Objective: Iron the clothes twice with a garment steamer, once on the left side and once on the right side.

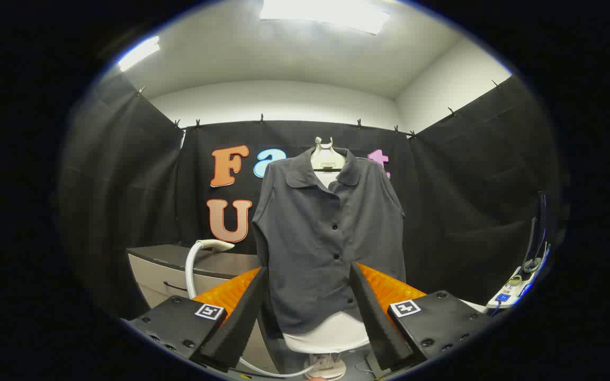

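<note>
The gripper (307,317) sits nearest, its 2 fingers (236,317) spread wide apart and grasping nothing, each angling inward as it reaches forward. A square black-and-white marker tag (209,311) lies on the left finger mount, and a matching one (406,307) on the right.

Between the fingers, low down, stands the white rounded base of the garment stand (331,336), with a small fitting (326,365) just below it. A thin white hose (262,370) curves along the bottom from that fitting toward the left.

Just beyond the fingertips hangs the dark grey short-sleeved button-front shirt (331,238). Its long axis runs vertically, collar at the top and hem at the bottom, and its buttoned front faces the gripper. The hem falls between the 2 fingers, above the white base. The shirt hangs on a cream plastic hanger (326,156) whose top shows above the open collar.

To the left of the shirt, beyond the left finger, the white curved garment steamer head (215,245) rests at the top of its hose, its nozzle pointing right toward the shirt, its long axis roughly level. It sits near the grey cabinet with a dark top (172,270), which stands against the black cloth wall (125,185).

Off to the right, well apart from the shirt, a white device with blue lights (517,286) is too distorted to identify.

Overhead, 2 bright ceiling light panels (326,13) glow on the white ceiling.
</note>
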A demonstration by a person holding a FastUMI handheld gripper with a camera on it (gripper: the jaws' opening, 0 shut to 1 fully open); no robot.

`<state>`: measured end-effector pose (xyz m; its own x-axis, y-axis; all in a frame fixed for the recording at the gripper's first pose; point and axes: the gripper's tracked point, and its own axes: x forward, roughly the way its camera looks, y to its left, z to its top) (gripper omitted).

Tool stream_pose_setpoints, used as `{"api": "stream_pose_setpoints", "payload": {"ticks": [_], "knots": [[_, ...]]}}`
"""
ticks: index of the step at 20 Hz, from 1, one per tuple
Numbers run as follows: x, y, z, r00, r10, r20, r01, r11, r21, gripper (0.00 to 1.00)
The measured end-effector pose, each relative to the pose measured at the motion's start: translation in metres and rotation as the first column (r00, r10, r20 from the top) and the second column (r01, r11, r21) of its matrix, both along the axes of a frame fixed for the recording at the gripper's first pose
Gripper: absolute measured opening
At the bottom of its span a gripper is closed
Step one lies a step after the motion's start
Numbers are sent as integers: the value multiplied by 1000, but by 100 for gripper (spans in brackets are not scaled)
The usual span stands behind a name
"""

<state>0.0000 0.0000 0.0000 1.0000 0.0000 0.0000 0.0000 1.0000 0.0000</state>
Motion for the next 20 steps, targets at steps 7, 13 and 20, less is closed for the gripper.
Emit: {"api": "stream_pose_setpoints", "payload": {"ticks": [7, 13, 20], "knots": [[-6, 0, 2, 1000, -10, 4, 10, 1000, -15, 98], [-8, 4, 2, 1000, -9, 5, 9, 1000, -22, 98], [-9, 7, 0, 1000, -8, -9, 8, 1000, -13, 98]]}}
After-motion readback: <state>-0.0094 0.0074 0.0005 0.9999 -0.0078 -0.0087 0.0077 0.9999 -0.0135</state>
